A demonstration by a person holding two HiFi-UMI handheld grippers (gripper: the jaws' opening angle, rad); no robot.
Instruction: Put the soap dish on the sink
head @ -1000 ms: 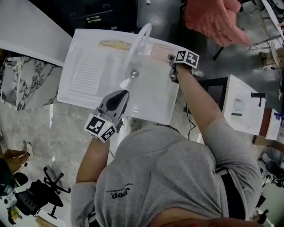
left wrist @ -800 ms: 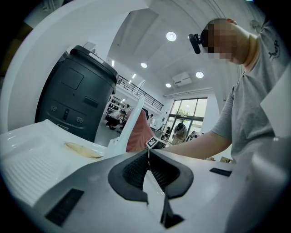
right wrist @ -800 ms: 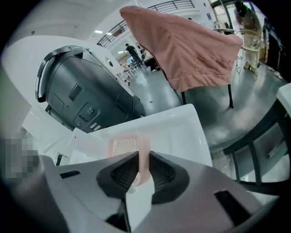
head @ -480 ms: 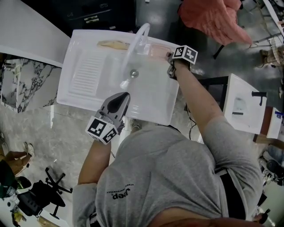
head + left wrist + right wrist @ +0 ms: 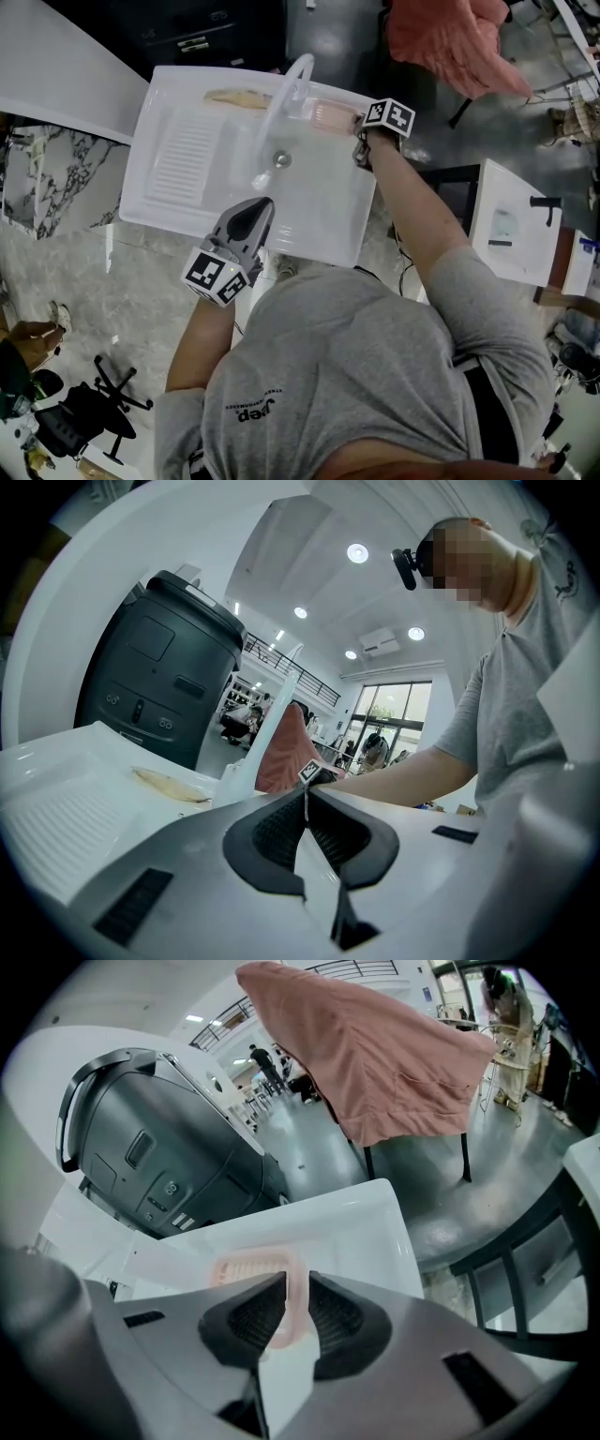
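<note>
Right gripper (image 5: 291, 1283): fingers set narrow and closed on the near rim of the soap dish (image 5: 246, 1267), the rim passing up through the gap between the pads. The soap dish is on the far edge of the sink (image 5: 323, 211), close to its far right corner and just to the right of the faucet (image 5: 289, 89) base. Whether its full weight rests on the ledge cannot be determined. Dish condition: pale pink, translucent, rectangular with rounded corners, upright, with a slatted floor showing inside. Left gripper (image 5: 306, 794): fingers brought together at the tips with nothing between them, positioned over the near edge of the sink and well apart from the dish. Basin contents: the drain (image 5: 279, 159) shows at its floor below the faucet's arc. The ribbed drainboard (image 5: 187, 152) occupies the left part of the sink. A flat tan piece (image 5: 236, 97) lies on the far edge, to the left of the faucet, so the faucet stands between it and the dish. Surroundings: a dark grey bin (image 5: 159, 1162) stands directly beyond the sink's far edge. A salmon cloth (image 5: 450, 42) hangs over a frame past the far right corner. A white cabinet (image 5: 511, 225) stands off to the right of the sink, apart from it.
</note>
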